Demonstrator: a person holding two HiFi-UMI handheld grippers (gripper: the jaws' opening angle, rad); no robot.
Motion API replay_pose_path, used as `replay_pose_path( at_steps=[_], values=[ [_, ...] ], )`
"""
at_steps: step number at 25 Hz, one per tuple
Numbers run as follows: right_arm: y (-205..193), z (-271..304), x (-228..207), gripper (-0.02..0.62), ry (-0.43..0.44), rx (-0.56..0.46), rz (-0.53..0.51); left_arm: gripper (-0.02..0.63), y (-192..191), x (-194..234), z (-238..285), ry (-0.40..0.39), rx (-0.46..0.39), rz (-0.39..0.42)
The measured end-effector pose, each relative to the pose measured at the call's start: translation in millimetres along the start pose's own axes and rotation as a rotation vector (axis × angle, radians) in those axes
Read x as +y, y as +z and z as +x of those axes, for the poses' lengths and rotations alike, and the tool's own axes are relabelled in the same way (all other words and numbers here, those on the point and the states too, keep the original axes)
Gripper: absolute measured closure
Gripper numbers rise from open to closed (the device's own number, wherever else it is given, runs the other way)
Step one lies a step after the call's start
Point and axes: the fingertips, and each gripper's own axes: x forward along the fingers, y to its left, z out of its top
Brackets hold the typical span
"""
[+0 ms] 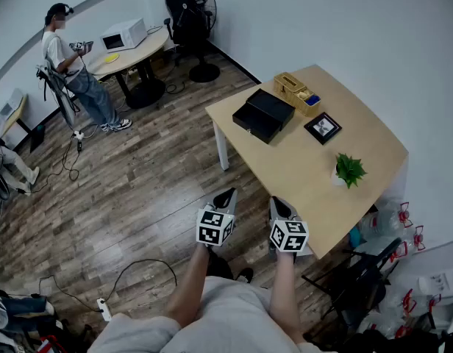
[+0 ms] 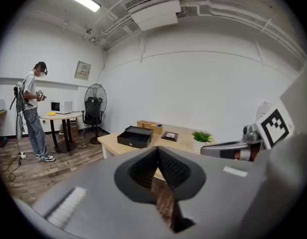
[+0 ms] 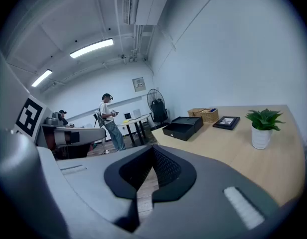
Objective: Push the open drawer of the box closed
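The black box point(image 1: 265, 114) lies on the far left part of the wooden table point(image 1: 300, 190), with its drawer point(image 1: 252, 123) pulled out toward the table's left edge. It also shows in the left gripper view as the black box point(image 2: 135, 136), and in the right gripper view as the black box point(image 3: 186, 127). Both grippers hang over the floor, well short of the box. My left gripper point(image 1: 226, 195) is shut and holds nothing, its pads meeting at the left gripper's tip point(image 2: 157, 151). Beside it, my right gripper point(image 1: 279, 204) is shut and also holds nothing, its pads meeting at the right gripper's tip point(image 3: 153, 151).
On the table behind the box are a wicker basket point(image 1: 296, 92), a picture frame point(image 1: 323, 127) and a potted plant point(image 1: 348, 170). A person point(image 1: 72, 68) stands far left by a round table with a microwave point(image 1: 125, 34). A fan point(image 1: 191, 13) and floor cables point(image 1: 131, 271) lie around.
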Motion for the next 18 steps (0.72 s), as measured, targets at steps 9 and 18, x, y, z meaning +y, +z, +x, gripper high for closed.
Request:
replay_pose_path(
  at_steps=[9,18],
  values=[
    [11,9,3,0.594,0.019,-0.015,0.016,0.554,15,4,-6,0.022,-0.009,0.046],
    [33,15,3,0.594,0.023,-0.078,0.001,0.554,26,21,-14,0.060,-0.051,0.041]
  ],
)
